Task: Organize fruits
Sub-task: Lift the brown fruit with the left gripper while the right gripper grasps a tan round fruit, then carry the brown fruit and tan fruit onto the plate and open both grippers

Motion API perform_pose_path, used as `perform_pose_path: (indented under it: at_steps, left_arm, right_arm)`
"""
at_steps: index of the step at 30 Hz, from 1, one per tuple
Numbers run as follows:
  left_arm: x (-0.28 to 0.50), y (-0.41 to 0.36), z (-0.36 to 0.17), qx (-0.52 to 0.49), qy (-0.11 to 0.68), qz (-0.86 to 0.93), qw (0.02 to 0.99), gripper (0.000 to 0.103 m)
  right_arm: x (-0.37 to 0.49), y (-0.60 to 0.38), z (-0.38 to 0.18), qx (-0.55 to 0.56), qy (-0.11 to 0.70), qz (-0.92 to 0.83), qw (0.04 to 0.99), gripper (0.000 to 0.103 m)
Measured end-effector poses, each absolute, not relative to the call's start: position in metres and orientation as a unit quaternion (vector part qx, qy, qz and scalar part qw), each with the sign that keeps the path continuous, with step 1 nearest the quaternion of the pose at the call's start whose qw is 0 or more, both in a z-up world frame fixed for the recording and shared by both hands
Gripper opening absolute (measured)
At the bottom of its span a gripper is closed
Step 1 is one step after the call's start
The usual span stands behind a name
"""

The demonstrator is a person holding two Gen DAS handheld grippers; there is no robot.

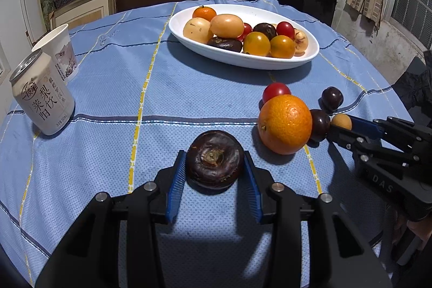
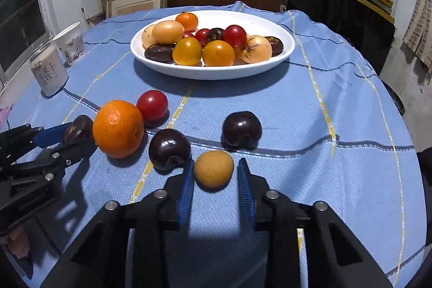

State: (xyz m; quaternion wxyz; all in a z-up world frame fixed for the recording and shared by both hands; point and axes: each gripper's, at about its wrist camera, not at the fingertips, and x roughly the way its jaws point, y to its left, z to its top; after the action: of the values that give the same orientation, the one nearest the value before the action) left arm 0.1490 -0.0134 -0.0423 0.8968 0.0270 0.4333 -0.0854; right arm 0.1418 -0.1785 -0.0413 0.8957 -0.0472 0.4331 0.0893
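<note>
Two hand-held grippers work a fruit-sorting job at a blue-clothed bench [image 1: 108,88]. The left hand-held gripper [image 1: 215,166] sits low on the cloth with its blue pads on either side of a dark flattened fruit [image 1: 215,159]; the pads look to be touching or nearly touching its flanks, so the grip appears to be closing, though the fruit is not lifted. The right hand-held gripper [image 2: 216,174] is spread around a small tan fruit [image 2: 213,168], the left pad just beside it and a clear gap at the right pad.

Just ahead and to the left of the right tool lie two dark plums [image 2: 169,149], with a large orange [image 2: 118,129] and a red tomato [image 2: 152,105] beyond them. Well ahead of both tools stands the white oval dish [image 2: 286,50], already heaped with fruit. A drink can [image 1: 41,96] and paper cup [image 1: 58,51] stand far off to the left tool's left.

The step in hand reads as pick-up of two loose fruits. The next move likely calls for firm but gentle closure, a lift clear of the neighbours, then a carry forward to the dish's free right end.
</note>
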Motion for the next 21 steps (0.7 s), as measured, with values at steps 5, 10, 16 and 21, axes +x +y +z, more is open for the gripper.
perform_pose_path:
  at_steps: [5, 10, 16, 21]
  left_arm:
    - [0.149, -0.014, -0.042, 0.026, 0.433, -0.086, 0.897, 0.040]
    - [0.150, -0.011, -0.042, 0.017, 0.434, -0.090, 0.896, 0.040]
    - [0.146, -0.013, -0.041, 0.025, 0.433, -0.089, 0.897, 0.040]
    - [0.144, -0.012, -0.037, 0.020, 0.432, -0.090, 0.897, 0.040]
  right_arm:
    - [0.140, -0.186, -0.040, -0.025, 0.433, 0.096, 0.896, 0.029]
    - [0.135, -0.192, -0.037, 0.006, 0.429, 0.110, 0.897, 0.029]
    - [0.127, -0.197, -0.024, 0.023, 0.406, 0.122, 0.905, 0.029]
    - [0.121, -0.201, -0.023, 0.033, 0.403, 0.128, 0.905, 0.029]
